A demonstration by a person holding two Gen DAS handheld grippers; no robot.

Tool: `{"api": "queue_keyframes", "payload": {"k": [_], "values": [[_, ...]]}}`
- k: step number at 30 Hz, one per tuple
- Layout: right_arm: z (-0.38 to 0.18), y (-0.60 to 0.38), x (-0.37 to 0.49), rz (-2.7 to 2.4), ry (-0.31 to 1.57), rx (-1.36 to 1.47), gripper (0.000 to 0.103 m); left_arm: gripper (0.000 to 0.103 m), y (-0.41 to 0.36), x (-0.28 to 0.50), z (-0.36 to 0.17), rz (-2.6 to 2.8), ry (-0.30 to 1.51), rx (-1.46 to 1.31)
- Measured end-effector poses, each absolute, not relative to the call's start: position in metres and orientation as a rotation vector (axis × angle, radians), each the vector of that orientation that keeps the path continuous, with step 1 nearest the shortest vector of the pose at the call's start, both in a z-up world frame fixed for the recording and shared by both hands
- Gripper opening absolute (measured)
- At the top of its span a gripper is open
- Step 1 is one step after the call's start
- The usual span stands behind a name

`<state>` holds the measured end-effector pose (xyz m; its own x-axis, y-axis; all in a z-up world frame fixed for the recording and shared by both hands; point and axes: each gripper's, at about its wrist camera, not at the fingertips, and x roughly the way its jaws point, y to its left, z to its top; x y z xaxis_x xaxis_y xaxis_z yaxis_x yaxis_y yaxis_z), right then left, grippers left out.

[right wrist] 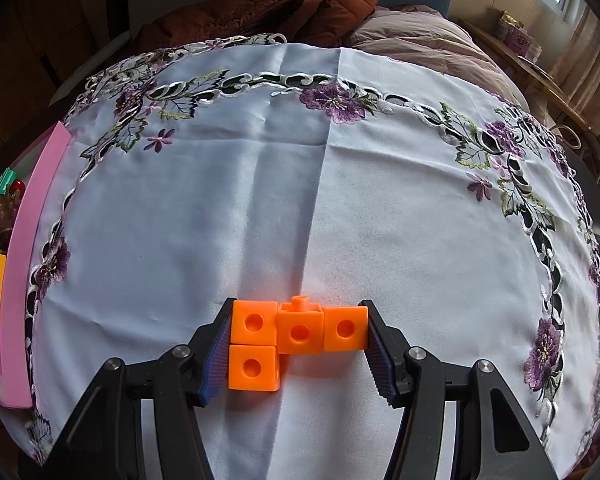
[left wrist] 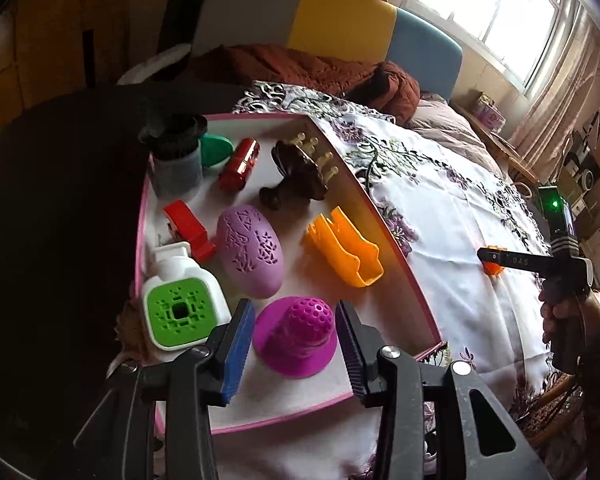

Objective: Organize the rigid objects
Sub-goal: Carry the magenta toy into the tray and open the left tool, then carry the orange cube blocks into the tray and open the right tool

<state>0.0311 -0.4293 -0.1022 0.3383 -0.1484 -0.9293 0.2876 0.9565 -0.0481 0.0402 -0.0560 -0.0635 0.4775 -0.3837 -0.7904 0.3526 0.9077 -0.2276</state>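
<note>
My left gripper (left wrist: 296, 334) is open over the near end of a pink-rimmed tray (left wrist: 384, 224), its jaws standing either side of a magenta dimpled cone (left wrist: 296, 336) without touching it. The tray also holds a purple egg shape (left wrist: 250, 252), an orange scoop (left wrist: 346, 248), a white bottle with green cap (left wrist: 180, 308), red pieces (left wrist: 188, 230) and a brown massager (left wrist: 296, 168). My right gripper (right wrist: 298, 340) is shut on an orange piece of joined cubes (right wrist: 296, 330) on the white embroidered cloth (right wrist: 300, 180). The right gripper also shows in the left wrist view (left wrist: 488, 256).
A grey cup with a black lid (left wrist: 176, 156), a green piece (left wrist: 216, 150) and a red cylinder (left wrist: 240, 164) stand at the tray's far end. The tray's pink rim (right wrist: 24, 264) lies left of the right gripper. Bedding and a brown jacket (left wrist: 320, 72) lie behind.
</note>
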Motion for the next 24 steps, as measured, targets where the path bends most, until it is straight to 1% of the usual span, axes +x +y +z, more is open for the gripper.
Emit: {"api": "queue_keyframes", "payload": {"k": [11, 24], "values": [[-0.101, -0.428, 0.032, -0.280, 1.191, 0.114, 0.060, 0.042, -0.050, 0.031, -0.032, -0.397, 0.872, -0.008], [-0.100, -0.425, 0.031, -0.278, 1.183, 0.073, 0.059, 0.042, -0.031, 0.030, -0.026, -0.328, 0.857, -0.031]]}}
